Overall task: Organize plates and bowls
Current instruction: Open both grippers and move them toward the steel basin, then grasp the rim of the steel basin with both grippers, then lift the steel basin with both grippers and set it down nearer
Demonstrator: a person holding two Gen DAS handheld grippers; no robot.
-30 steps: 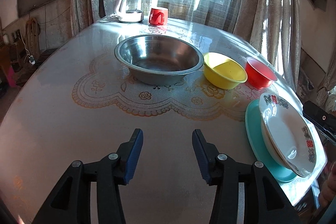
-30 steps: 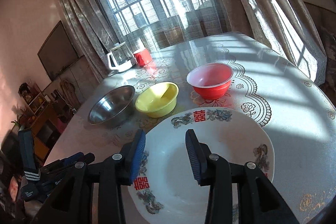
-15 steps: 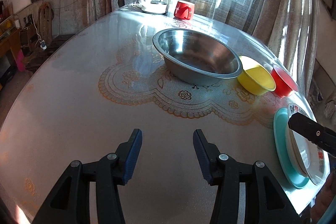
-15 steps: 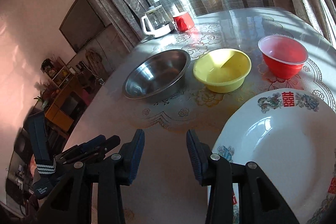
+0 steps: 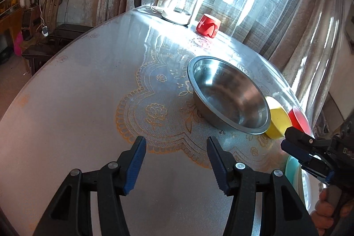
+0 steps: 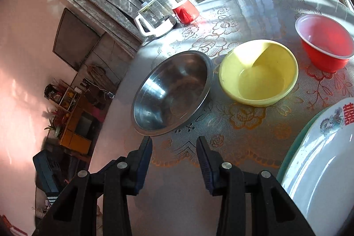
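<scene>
Steel bowl (image 6: 171,90), yellow bowl (image 6: 258,72) and red bowl (image 6: 325,41) stand in a row on the table (image 5: 66,103), all three empty; a white plate (image 6: 320,169) lies stacked on a teal plate (image 6: 294,147) at the near edge. Left gripper (image 5: 176,143): jaws apart, just been opening, nothing between them, steel bowl ahead and to the right. Right gripper (image 6: 173,143): jaws apart and empty, steel bowl just ahead, plates off to its right.
</scene>
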